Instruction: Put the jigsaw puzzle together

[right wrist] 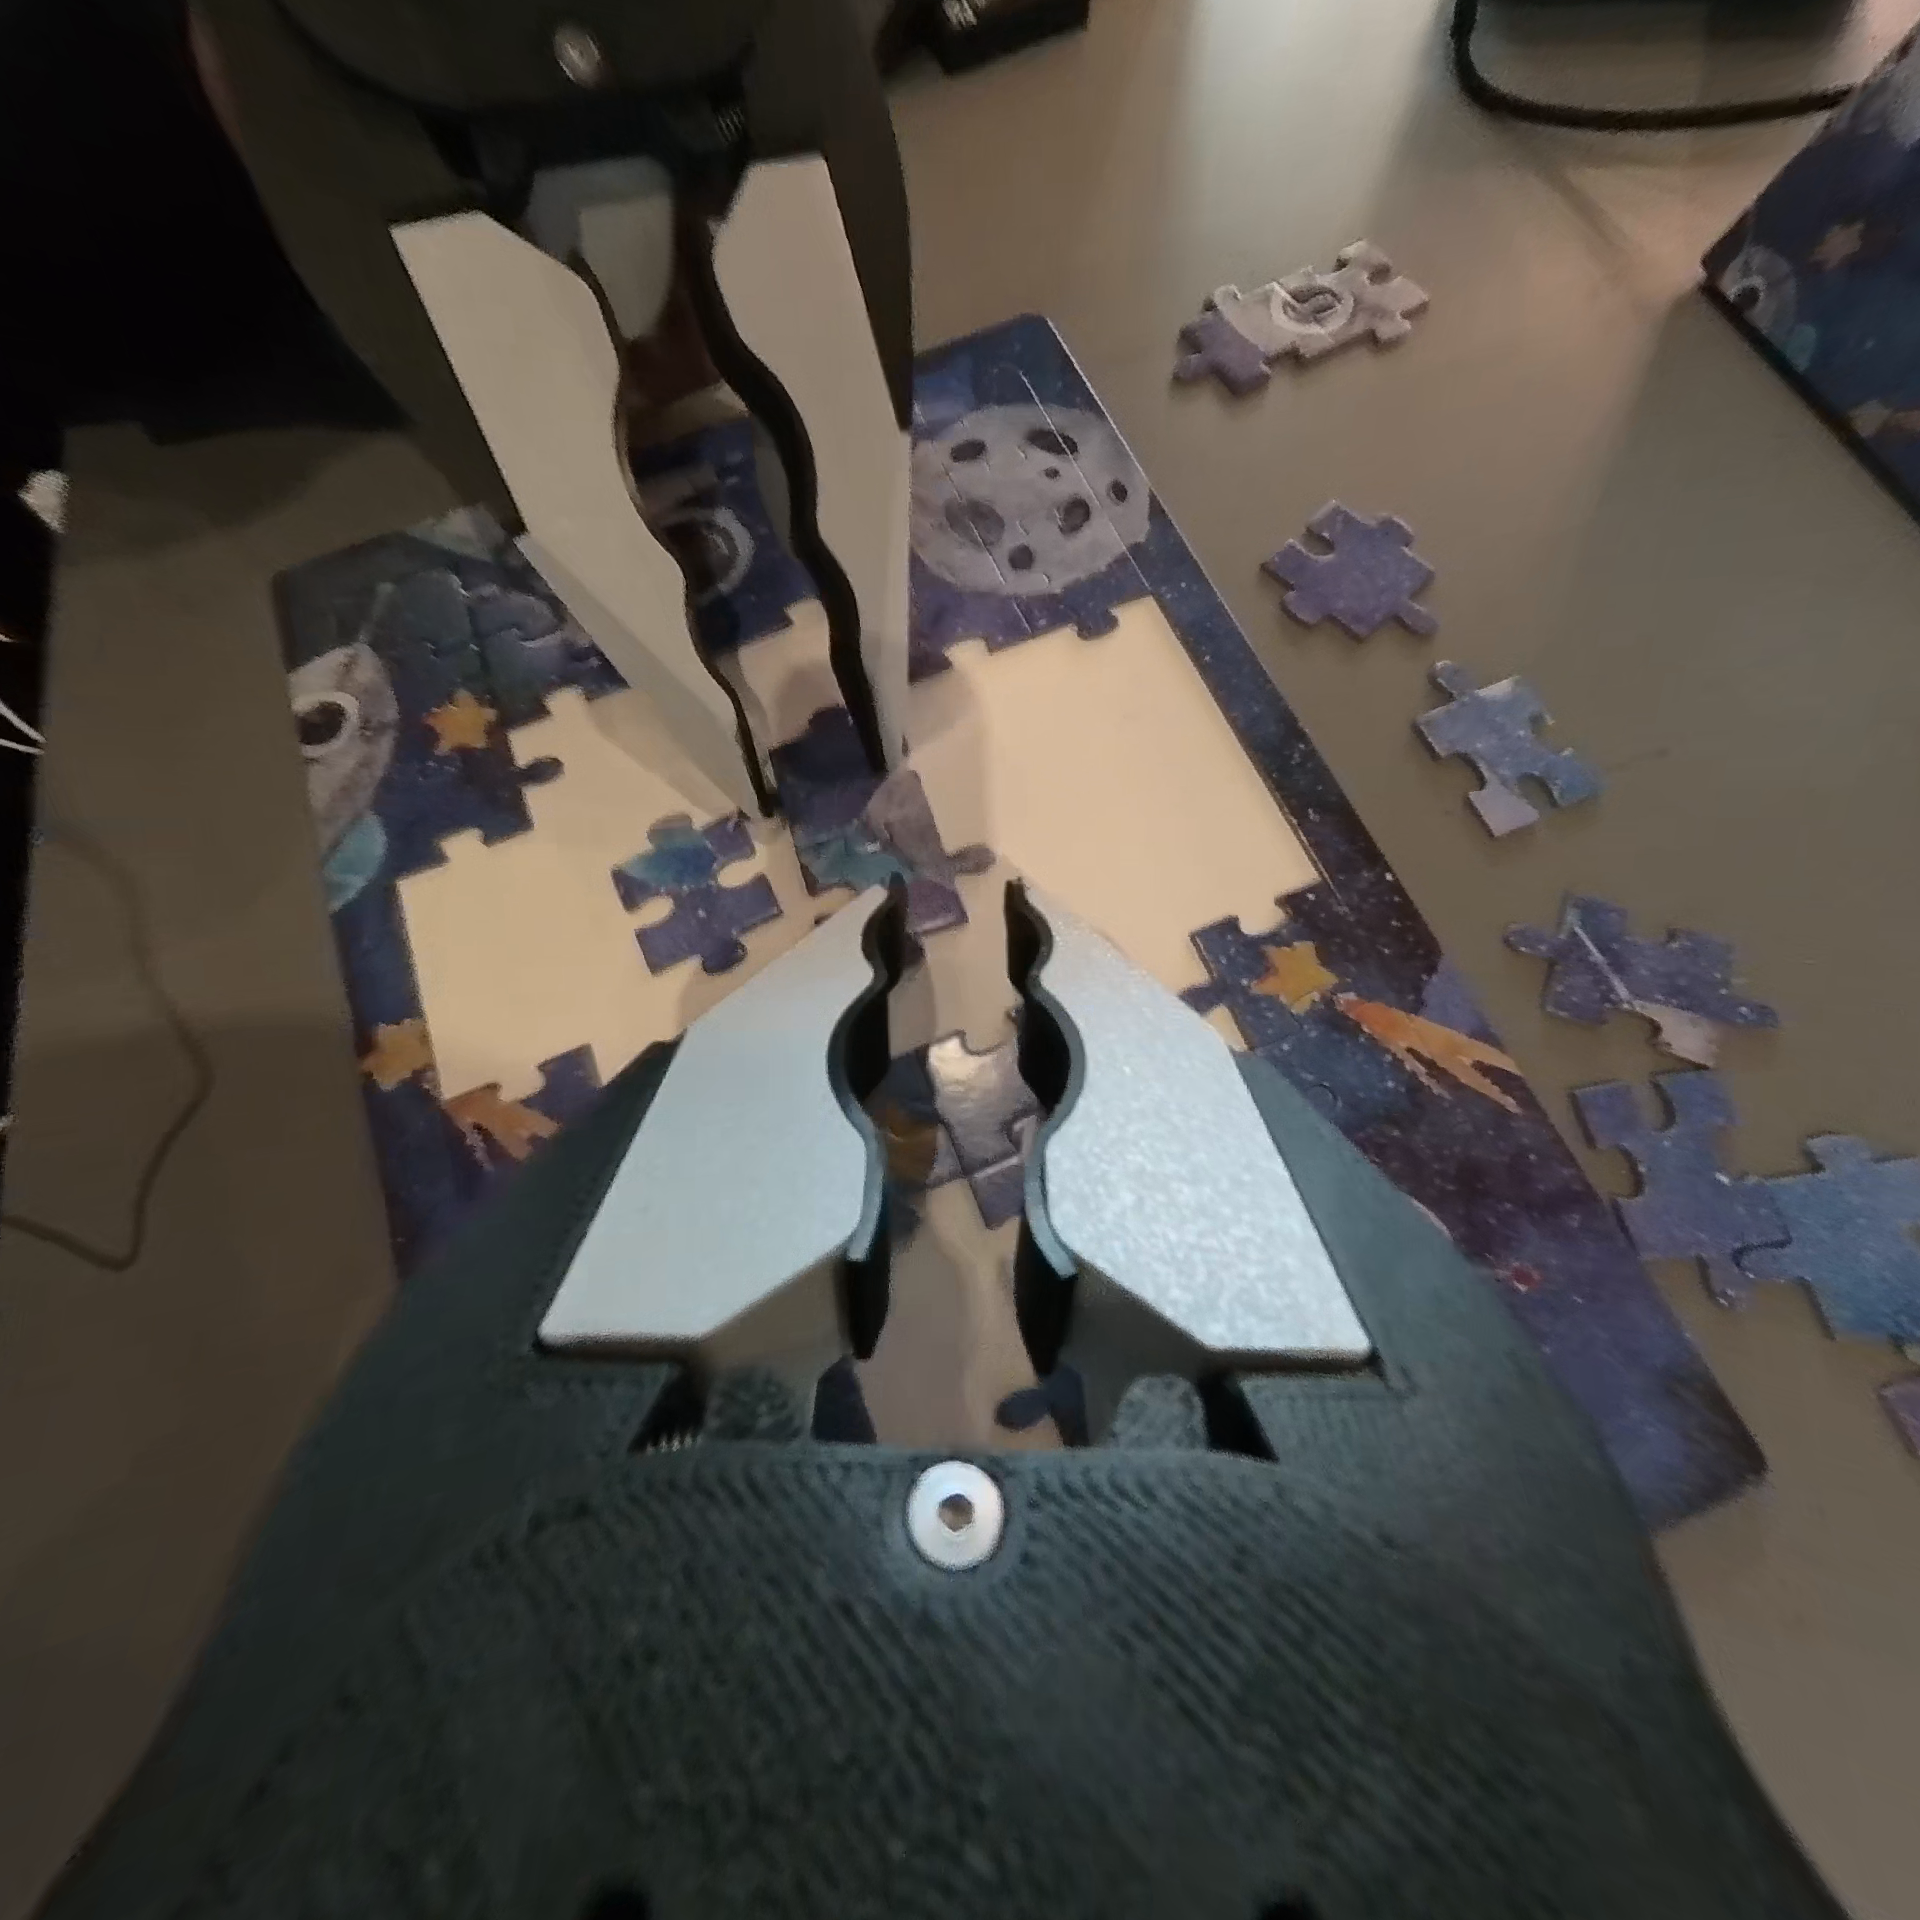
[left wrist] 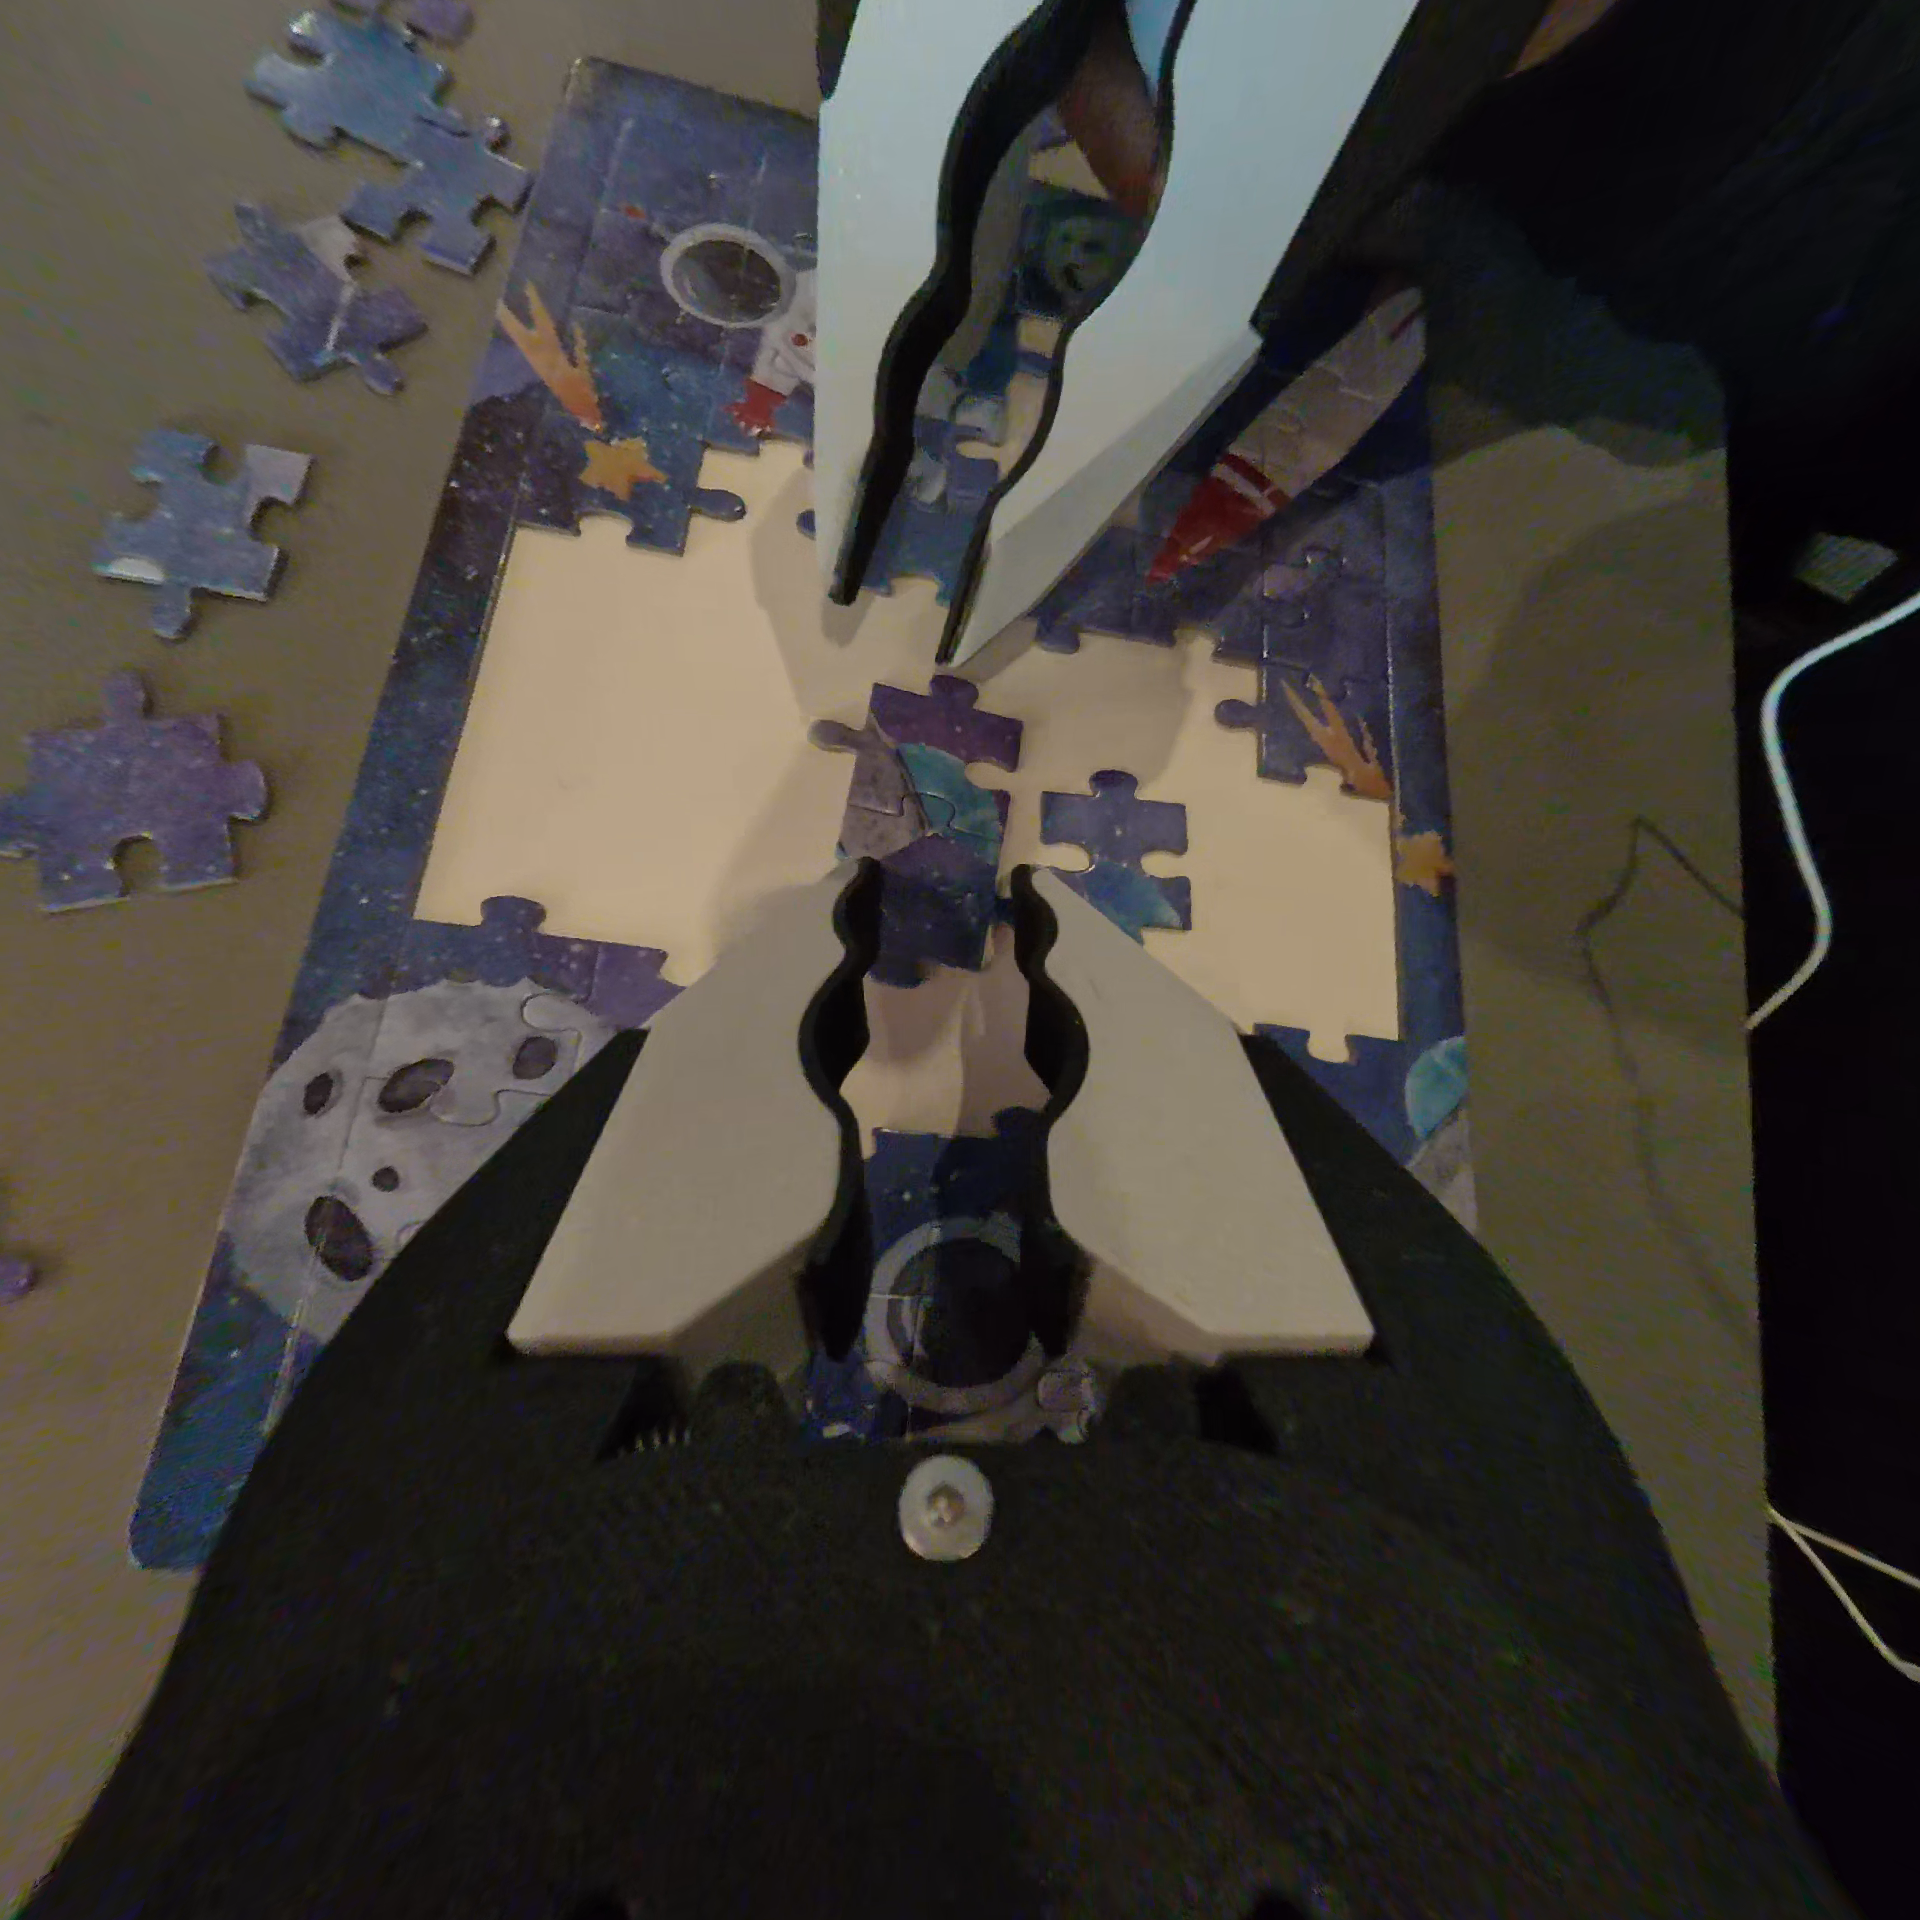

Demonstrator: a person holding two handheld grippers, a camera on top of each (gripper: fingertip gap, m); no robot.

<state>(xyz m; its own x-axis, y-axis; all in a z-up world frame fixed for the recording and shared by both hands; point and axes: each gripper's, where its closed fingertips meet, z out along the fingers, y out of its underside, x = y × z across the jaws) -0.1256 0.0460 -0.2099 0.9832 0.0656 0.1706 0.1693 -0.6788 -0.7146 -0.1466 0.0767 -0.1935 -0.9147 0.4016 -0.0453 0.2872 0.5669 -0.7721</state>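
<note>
Over the bare middle of the puzzle tray (left wrist: 582, 717), your left gripper (left wrist: 945, 883) and right gripper (left wrist: 899, 623) both hang slightly spread, gripping nothing, flanking the small joined cluster (left wrist: 935, 800), seemingly to nudge it into place.

A tan bench (left wrist: 1590, 727) carries everything. Past its edge in the left wrist view the ground is dark, and a white cable (left wrist: 1813, 790) loops across it. In the right wrist view a black cable (right wrist: 1621, 104) curves over the far side of the bench, and a thin dark wire (right wrist: 156, 1091) trails at its left.
</note>
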